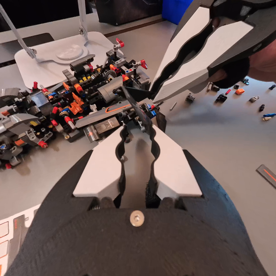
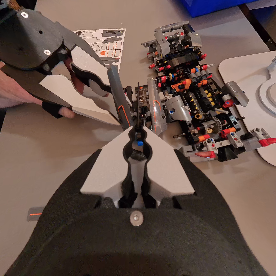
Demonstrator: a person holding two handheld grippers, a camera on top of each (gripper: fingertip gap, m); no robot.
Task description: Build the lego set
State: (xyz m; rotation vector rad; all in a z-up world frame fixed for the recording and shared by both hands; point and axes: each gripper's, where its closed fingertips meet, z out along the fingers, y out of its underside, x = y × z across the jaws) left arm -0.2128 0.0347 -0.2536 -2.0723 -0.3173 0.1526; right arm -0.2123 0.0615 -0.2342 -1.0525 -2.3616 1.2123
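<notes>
A half-built lego car (image 2: 194,97) in grey, black and orange lies on the grey table; it also shows in the left wrist view (image 1: 89,92). A long grey panel with an orange outline (image 2: 118,95) stands at the car's near side and shows in the left wrist view (image 1: 104,114). My left gripper (image 1: 138,128) is open, its jaws apart, and in the right wrist view (image 2: 113,96) its tips rest against that panel. My right gripper (image 2: 138,129) is shut on a thin black panel (image 2: 138,101), seen edge-on, held against the car; both show in the left wrist view, the gripper (image 1: 152,97) and the panel (image 1: 134,92).
Loose small parts (image 1: 239,92) lie scattered on the table's right. A sticker sheet (image 2: 104,44) lies behind the left gripper. A white stand base (image 2: 246,82) sits under the car's far side. A loose grey strip with an orange line (image 1: 267,176) lies nearby. A blue bin (image 2: 216,6) stands at the back. The grippers' ends are close to 4 cm from one another.
</notes>
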